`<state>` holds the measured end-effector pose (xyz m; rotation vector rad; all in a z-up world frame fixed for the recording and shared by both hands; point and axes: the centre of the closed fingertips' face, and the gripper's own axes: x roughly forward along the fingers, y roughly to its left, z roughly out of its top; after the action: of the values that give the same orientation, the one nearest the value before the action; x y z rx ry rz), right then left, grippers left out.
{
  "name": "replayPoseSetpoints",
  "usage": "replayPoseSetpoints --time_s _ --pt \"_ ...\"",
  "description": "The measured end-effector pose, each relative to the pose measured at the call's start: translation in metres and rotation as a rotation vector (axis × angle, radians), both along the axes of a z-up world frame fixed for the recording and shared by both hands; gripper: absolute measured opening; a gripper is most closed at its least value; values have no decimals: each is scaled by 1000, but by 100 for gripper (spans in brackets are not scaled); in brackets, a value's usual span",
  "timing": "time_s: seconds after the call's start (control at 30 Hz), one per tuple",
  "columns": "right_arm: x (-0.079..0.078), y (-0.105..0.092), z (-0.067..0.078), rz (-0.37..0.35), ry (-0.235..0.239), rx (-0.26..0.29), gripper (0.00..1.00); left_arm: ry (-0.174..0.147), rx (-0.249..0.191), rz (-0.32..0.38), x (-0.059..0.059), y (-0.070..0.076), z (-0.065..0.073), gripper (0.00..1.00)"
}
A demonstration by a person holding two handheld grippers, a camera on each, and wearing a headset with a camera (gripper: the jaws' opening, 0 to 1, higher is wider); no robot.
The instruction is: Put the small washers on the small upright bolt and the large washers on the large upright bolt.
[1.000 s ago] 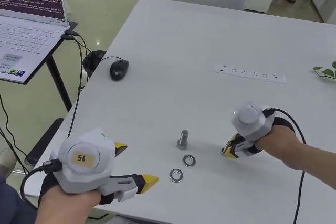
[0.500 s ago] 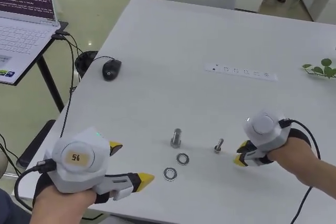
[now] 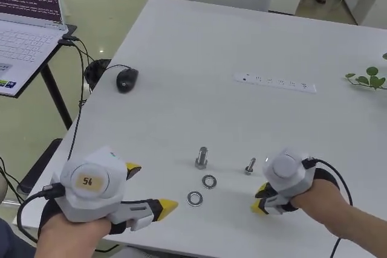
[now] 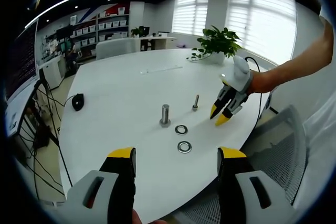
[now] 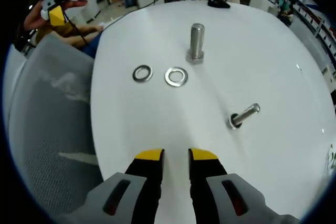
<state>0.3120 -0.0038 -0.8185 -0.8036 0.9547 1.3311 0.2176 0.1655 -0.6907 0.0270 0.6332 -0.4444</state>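
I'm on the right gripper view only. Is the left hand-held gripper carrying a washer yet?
Observer: No. The left hand-held gripper is wide open and empty, at the near edge of the table.
Operator: The small bolt looks tipped over here. Is it?
Observer: No. The head view shows the small bolt upright, to the right of the large bolt.
Operator: Anything farther out on the table?
Observer: A leafy plant stands at its far edge.
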Motion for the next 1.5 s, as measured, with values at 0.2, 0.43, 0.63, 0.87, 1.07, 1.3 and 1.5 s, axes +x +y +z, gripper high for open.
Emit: replayPoseSetpoints --time_s 0.2,0.43,0.63,0.87,1.07,1.3,1.5 --pt "-1 39 1 48 2 32 21 -1 -2 11 -4 4 1 62" --pt "6 69 -4 96 -6 27 25 -5 -7 26 -5 8 2 62" --pt "13 85 -5 129 -24 18 29 -2 -8 32 -6 10 1 62" --pt "15 90 -7 245 -55 -7 29 -1 -9 38 -5 13 -1 62" --pt "15 92 -7 353 -53 -18 29 -1 -12 41 -4 13 -1 62" --pt "12 95 -7 501 -60 -37 29 3 -8 46 -6 16 -1 62" --pt "12 93 -7 501 -60 -40 25 5 -8 55 -7 18 -2 62"
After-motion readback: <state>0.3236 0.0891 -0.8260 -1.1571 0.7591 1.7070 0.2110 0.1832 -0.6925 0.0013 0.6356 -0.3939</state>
